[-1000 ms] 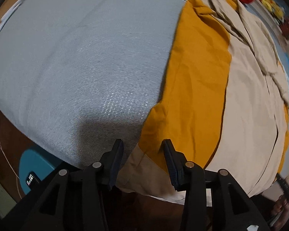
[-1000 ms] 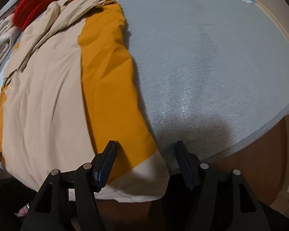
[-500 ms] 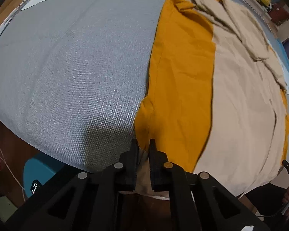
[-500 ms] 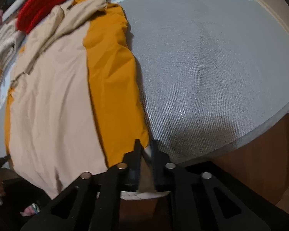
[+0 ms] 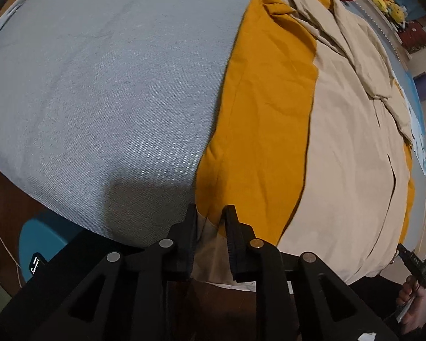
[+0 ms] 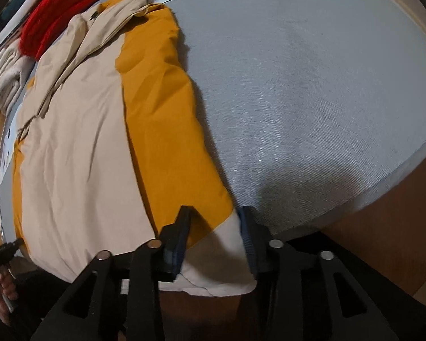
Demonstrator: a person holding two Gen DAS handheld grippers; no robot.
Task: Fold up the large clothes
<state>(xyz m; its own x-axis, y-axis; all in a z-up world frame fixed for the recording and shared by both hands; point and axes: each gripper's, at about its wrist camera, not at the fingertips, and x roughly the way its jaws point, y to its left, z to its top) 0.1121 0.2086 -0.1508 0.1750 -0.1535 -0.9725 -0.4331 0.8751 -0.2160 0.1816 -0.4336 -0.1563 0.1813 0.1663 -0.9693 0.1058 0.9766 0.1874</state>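
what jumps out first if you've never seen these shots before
A big mustard-and-beige garment lies spread flat on a grey mat, its mustard strip running along the bare mat. Each gripper sits at a near hem corner, the left gripper and the right gripper, jaws just reopened with beige hem between them. A red knit lies beyond the collar.
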